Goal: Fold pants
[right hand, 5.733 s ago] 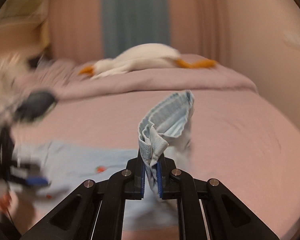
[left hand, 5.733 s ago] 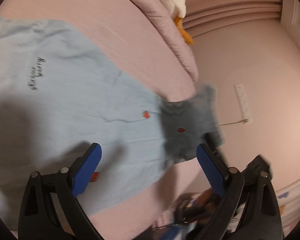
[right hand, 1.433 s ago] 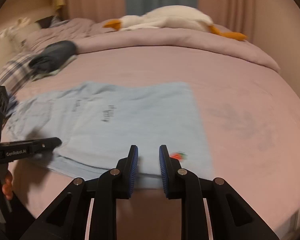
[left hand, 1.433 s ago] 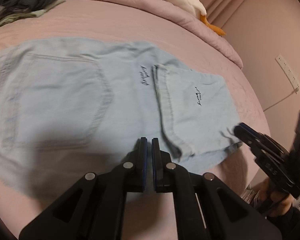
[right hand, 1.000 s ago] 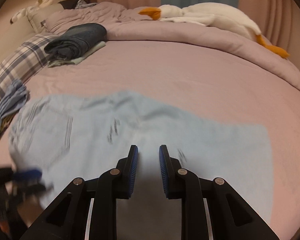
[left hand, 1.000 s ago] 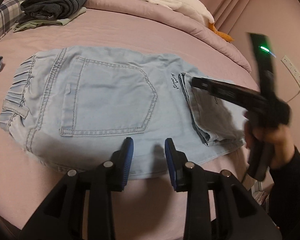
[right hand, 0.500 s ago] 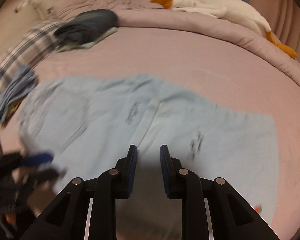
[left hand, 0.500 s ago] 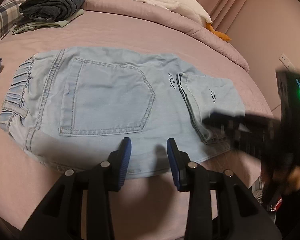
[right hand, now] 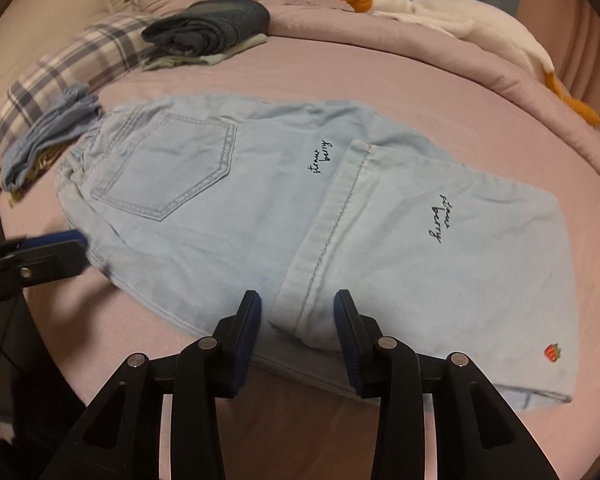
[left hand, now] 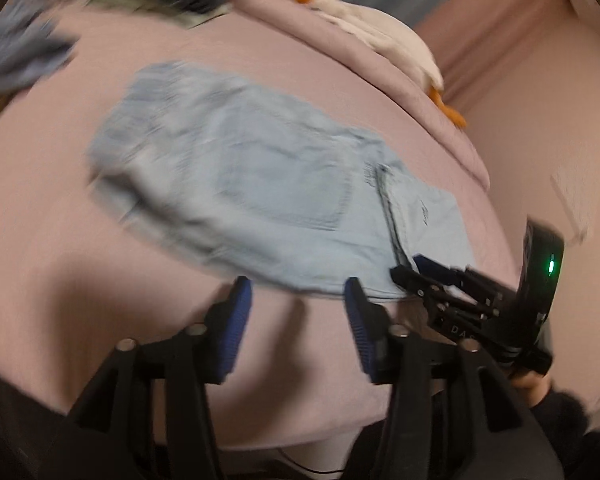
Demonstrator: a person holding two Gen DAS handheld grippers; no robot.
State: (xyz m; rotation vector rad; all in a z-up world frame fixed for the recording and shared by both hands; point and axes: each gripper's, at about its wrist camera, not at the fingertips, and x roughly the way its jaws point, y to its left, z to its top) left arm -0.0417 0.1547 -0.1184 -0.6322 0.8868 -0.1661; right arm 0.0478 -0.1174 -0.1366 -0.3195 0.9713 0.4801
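Light-blue denim pants [right hand: 220,216] lie flat on the pink bed [right hand: 380,80], back pocket up, with the leg end folded [right hand: 440,248] over toward the seat. My right gripper [right hand: 298,314] hovers at the near edge, its jaws opening, and the folded hem's corner shows between them without the pads pressing on it. In the blurred left wrist view the pants [left hand: 260,192] lie just beyond my left gripper [left hand: 296,300], whose jaws are opening on nothing. The right gripper [left hand: 428,276] shows there at the pants' right corner. The left gripper [right hand: 56,244] shows by the waistband side.
A dark folded clothes stack [right hand: 212,24] and a plush goose [right hand: 460,12] lie at the back of the bed. A plaid pillow [right hand: 60,76] and a blue cloth bundle [right hand: 52,128] sit far left. A hand [left hand: 536,380] grips the right tool near the wall.
Both grippers' jaws have spread wider. The right gripper has come down to the near edge at the folded hem. The left view has swung, so the pants sit farther off and tilted.
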